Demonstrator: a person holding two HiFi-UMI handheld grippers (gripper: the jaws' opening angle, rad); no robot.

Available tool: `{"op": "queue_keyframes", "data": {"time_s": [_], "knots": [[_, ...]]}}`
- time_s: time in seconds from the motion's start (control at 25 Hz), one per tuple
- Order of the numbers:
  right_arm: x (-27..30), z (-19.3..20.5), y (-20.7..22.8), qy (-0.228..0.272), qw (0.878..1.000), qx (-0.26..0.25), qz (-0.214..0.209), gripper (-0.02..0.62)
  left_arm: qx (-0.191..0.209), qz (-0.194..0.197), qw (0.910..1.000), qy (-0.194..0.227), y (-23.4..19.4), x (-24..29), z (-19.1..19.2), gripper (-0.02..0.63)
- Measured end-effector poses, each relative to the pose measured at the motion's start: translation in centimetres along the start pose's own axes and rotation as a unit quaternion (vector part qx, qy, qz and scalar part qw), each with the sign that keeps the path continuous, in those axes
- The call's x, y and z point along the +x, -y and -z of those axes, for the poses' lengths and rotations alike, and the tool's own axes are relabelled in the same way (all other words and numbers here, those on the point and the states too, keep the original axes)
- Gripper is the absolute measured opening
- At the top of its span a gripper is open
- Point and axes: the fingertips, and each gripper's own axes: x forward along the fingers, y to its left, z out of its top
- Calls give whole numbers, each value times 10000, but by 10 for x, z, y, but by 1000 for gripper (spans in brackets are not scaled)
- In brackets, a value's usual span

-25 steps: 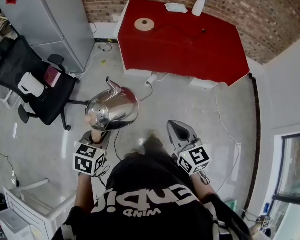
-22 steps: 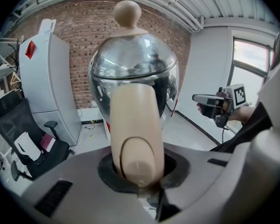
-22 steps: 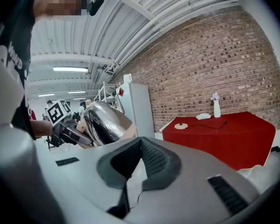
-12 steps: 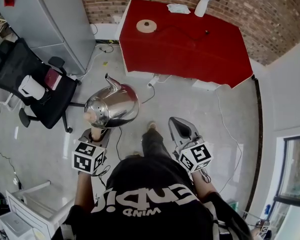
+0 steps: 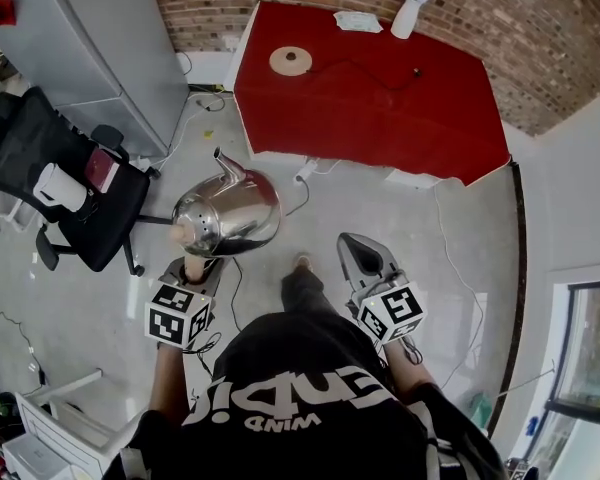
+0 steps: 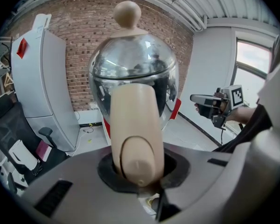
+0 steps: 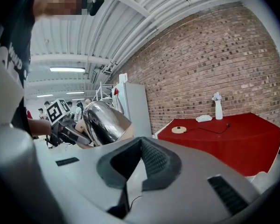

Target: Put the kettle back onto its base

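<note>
**Mia:** Your left gripper [image 5: 197, 266] is pinching the tan handle [image 6: 135, 129] of the shiny kettle [image 5: 228, 213]. The jaws are only a little way apart, tight on the handle.

**Tom:** Your right gripper [image 5: 358, 253] has its jaws pressed together, and it holds nothing. It hangs next to the kettle, on your right.

**Mia:** You hold the kettle up in the air over the grey floor [image 5: 400, 228], in front of you and a bit to the left. Its lid is on, with the round knob [image 6: 127, 14] on top, so you can't see what is inside.

**Tom:** The spout [image 5: 223, 163] points away from you, toward the red table [image 5: 380, 108]. The handle points back at you, so the kettle's long way runs from you to the table.

**Mia:** A black chair [image 5: 60, 183] and a grey fridge [image 5: 90, 48] stand off to your left. A white cord [image 5: 300, 183] lies on the floor between the kettle and the table.

**Tom:** The round base [image 5: 291, 61] sits on the table's far left part, well apart from the kettle. A white vase [image 5: 407, 13] with something white in its top stands at the back by the brick wall [image 5: 540, 38].
</note>
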Motion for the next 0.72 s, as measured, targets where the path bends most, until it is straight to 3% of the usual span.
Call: {"op": "queue_keyframes", "data": {"time_s": [0.72], "knots": [[88, -37, 144, 12, 10000, 63, -42, 21, -170, -133, 9997, 117, -37, 105, -122, 57]]}}
